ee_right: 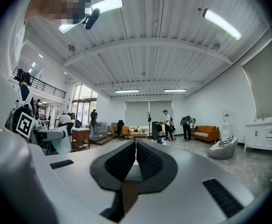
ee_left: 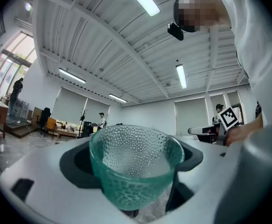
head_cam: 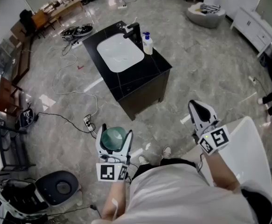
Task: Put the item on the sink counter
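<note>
A green dimpled glass cup (ee_left: 135,164) sits between the jaws of my left gripper (ee_left: 136,171), which is shut on it; the head view shows the cup (head_cam: 113,138) held low at the left, over the floor. My right gripper (head_cam: 202,115) is held out at the right with its ribbed pads (ee_right: 145,160) pressed together and nothing between them. The black sink counter (head_cam: 149,69) with its white basin (head_cam: 120,53) stands ahead in the middle of the room, well away from both grippers.
On the counter stand a black tap (head_cam: 133,31) and a soap bottle (head_cam: 148,45). Cables and a power strip (head_cam: 87,122) lie on the floor to the counter's left. A white chair (head_cam: 247,153) is at the right, desks and clutter along the left.
</note>
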Action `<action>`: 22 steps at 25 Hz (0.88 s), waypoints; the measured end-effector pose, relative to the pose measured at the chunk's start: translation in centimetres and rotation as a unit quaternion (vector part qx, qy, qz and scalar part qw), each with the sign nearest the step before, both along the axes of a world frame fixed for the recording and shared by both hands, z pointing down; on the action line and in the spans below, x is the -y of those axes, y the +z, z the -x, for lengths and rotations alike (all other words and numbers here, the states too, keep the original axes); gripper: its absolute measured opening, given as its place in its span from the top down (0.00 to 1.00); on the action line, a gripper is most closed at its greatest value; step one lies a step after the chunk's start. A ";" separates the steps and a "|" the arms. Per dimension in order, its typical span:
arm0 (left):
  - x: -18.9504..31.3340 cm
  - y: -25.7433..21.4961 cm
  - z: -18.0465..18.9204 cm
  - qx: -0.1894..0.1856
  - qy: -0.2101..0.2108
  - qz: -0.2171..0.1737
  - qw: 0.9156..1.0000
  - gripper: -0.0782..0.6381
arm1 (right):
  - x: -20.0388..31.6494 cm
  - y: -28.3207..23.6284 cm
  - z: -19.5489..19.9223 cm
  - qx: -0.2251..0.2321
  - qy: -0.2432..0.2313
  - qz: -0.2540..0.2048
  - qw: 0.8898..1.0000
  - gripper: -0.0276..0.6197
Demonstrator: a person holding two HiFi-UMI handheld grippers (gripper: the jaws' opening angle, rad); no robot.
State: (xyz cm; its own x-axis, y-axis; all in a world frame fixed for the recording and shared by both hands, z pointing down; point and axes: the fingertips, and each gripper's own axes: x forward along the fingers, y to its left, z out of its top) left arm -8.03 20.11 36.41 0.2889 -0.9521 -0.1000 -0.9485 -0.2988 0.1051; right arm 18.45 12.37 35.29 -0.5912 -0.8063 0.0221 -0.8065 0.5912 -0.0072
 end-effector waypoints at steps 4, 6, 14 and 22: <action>0.0 0.0 -0.1 -0.003 0.003 -0.001 1.000 0.31 | -0.3 0.3 0.2 -0.001 -0.001 0.003 1.000 0.90; 0.0 -0.1 -0.2 -0.003 0.004 -0.002 1.000 0.31 | -0.4 0.3 0.1 0.000 0.000 0.004 1.000 0.90; 0.2 -0.3 -1.2 -0.005 0.014 -0.004 1.000 0.31 | -0.5 0.1 0.0 0.013 -0.005 0.003 1.000 0.90; 0.1 -0.1 -2.7 -0.008 0.029 -0.001 1.000 0.31 | -0.9 0.4 0.0 0.023 -0.011 0.006 1.000 0.90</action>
